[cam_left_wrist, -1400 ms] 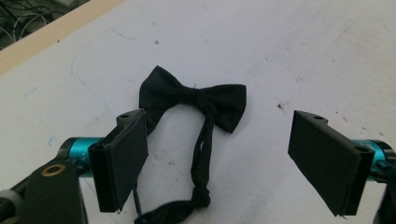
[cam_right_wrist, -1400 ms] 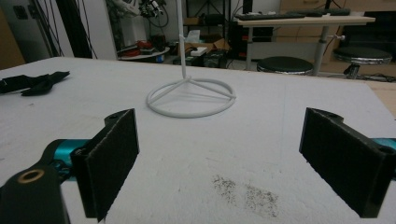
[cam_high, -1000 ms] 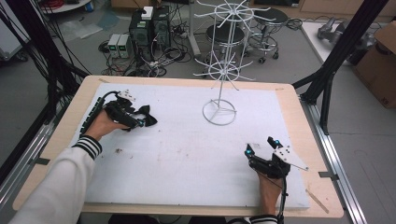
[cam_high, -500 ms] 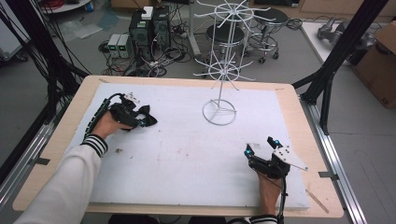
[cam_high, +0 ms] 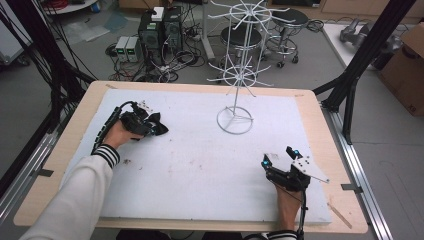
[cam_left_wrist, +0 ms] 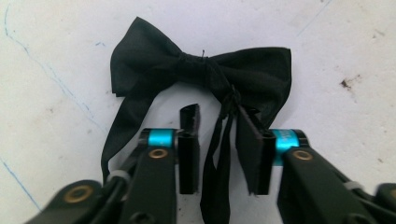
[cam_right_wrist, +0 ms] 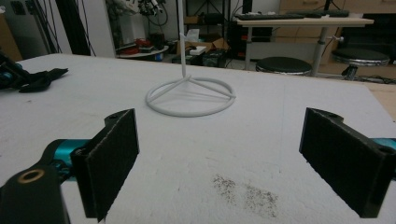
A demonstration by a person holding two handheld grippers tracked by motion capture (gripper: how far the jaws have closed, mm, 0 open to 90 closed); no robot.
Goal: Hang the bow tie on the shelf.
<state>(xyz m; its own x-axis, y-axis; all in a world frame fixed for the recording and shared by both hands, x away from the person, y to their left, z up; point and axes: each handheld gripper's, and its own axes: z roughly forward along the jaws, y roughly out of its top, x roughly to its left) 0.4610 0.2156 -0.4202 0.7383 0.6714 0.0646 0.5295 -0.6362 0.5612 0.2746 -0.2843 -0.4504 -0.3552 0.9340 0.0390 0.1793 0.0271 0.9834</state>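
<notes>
Held left gripper [cam_left_wrist: 222,116] low over a black fabric bow tie [cam_left_wrist: 196,65] at the far left of a white, scuffed table sheet [cam_high: 200,175]; left its jaws apart, clamped on nothing, with the tie's thin dangling straps running down between the pads and one strap lying against the pad at the right of the left gripper view; looked like a line-up for a pinch on the straps or the knot rather than a grip already made, judging by the gap between the pads; set flat on the sheet, wings spread, probably for an easy pick from above. Rested right gripper [cam_right_wrist: 219,140] near the front right of the sheet, well apart from the tie, jaws spread wide and holding nothing; probably parked there to stay clear of the left hand's work while facing a white wire display stand with a ring base [cam_right_wrist: 189,79]; found that stand upright at the far middle of the sheet, between the two grippers but farther back, arms bare, so likely meant as the place to hang the tie. Read no brand, label or writing anywhere; made out a dark mark on a brown cardboard box [cam_high: 407,60] at the right edge of the high view, too small to read.
</notes>
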